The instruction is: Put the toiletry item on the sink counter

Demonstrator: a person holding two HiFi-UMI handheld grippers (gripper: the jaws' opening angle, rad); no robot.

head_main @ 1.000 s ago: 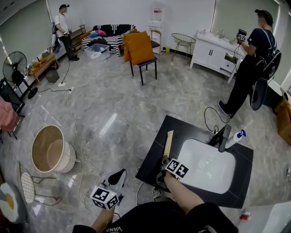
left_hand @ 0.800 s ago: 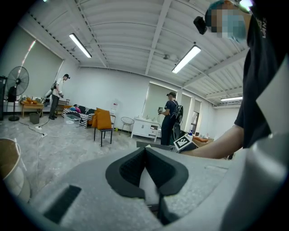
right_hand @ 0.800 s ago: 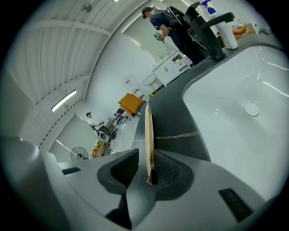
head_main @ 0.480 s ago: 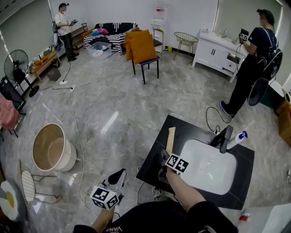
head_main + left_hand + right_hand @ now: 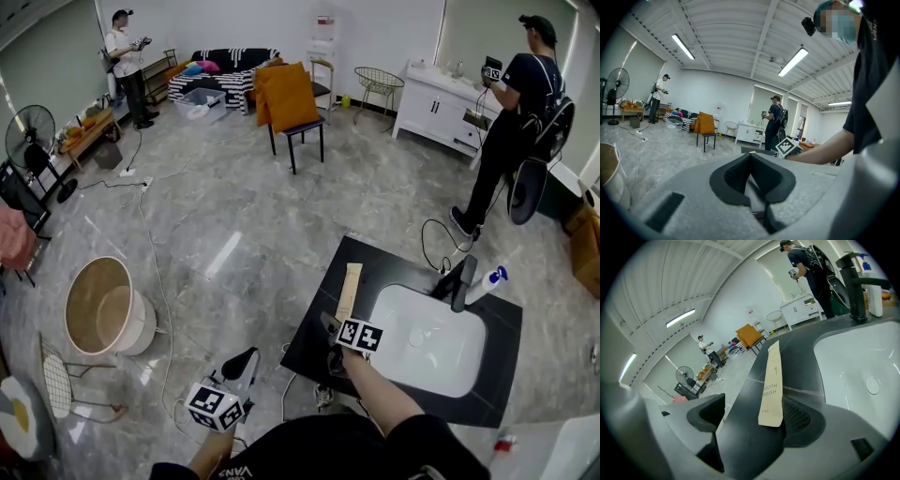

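While left claw [image 5: 750,155] sits shut, right claw [image 5: 754,411], just opened, flanks the toothbrush packet [image 5: 771,380] on the counter [image 5: 806,350].

Black sink counter [image 5: 375,264]: the left strip is passable on either side of the toothbrush packet [image 5: 350,291], which lies lengthwise on it. The faucet [image 5: 460,282] and pump bottle [image 5: 488,281] block the far right edge. The white basin [image 5: 431,345] is open from above. Open floor [image 5: 244,234] lies left, as far as the round tub [image 5: 101,307].
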